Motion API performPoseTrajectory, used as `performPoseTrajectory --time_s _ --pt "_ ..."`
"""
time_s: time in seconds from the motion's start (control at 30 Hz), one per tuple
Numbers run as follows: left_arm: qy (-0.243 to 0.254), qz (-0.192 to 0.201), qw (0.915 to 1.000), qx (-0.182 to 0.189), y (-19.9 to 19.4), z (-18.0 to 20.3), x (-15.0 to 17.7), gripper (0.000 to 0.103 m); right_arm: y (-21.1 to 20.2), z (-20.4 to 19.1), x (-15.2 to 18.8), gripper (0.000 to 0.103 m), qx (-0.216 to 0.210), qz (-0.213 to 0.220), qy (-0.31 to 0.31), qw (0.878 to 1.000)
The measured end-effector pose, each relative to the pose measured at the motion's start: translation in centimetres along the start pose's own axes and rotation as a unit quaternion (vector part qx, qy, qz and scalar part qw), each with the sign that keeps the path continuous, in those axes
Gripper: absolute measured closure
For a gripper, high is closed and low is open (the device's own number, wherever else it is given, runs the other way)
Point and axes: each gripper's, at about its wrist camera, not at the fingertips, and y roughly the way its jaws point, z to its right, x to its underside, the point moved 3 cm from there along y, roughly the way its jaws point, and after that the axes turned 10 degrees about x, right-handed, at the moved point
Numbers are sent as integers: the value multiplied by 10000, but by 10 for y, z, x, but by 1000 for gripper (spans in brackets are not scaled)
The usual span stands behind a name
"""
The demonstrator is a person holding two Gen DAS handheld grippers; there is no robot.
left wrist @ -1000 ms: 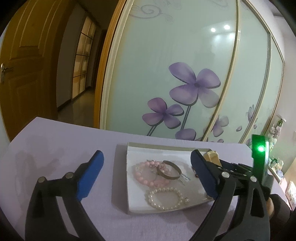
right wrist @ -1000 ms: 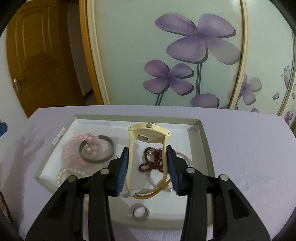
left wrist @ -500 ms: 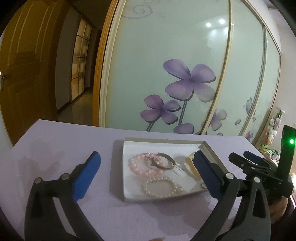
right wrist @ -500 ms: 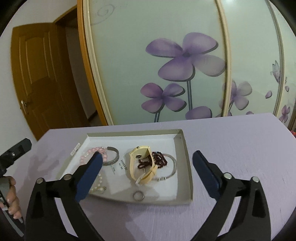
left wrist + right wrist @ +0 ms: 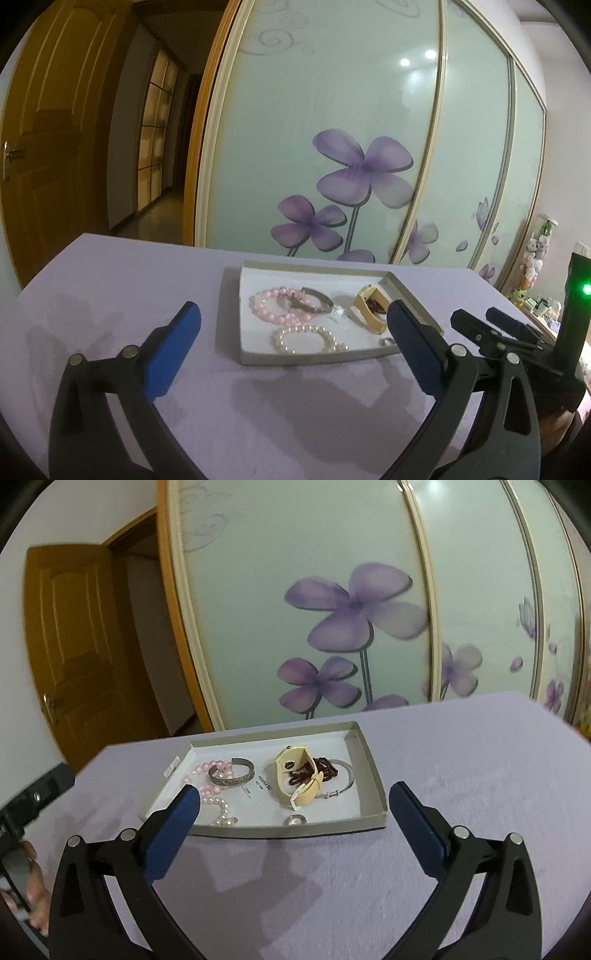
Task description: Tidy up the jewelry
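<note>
Blue pads line both grippers, and each pair of black jaws stands wide apart with nothing between them. The right gripper [image 5: 294, 812], whose jaws have just been opening, hangs over bare lilac cloth [image 5: 461, 768] just short of the tray's near edge; the left gripper [image 5: 293, 336] hangs likewise, a little left of the tray, with open cloth on all sides. The shallow grey cardboard tray [image 5: 373, 771] with a white floor sits near the middle of the table. In it lie a pink bead bracelet [image 5: 201, 770], an engraved metal cuff [image 5: 232, 773] resting on it, a white pearl bracelet [image 5: 308, 339], a cream watch strap [image 5: 297, 781] curled on its side over dark red beads [image 5: 325, 768], a thin silver bangle [image 5: 347, 779] and a small ring [image 5: 295, 819], perhaps silver. Behind stand glass sliding doors [image 5: 351, 609] printed with purple flowers.
</note>
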Motion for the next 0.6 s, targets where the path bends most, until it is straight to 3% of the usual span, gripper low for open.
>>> performPoseTrajectory --time_s 0.2,0.6 --pt "51 -53 10000 8 -12 4 2 2 -16 -3 3 1 -171 -83 -130 9997" --pt "25 -42 9993 377 -31 20 14 2 -30 -1 11 1 -395 -245 53 9989"
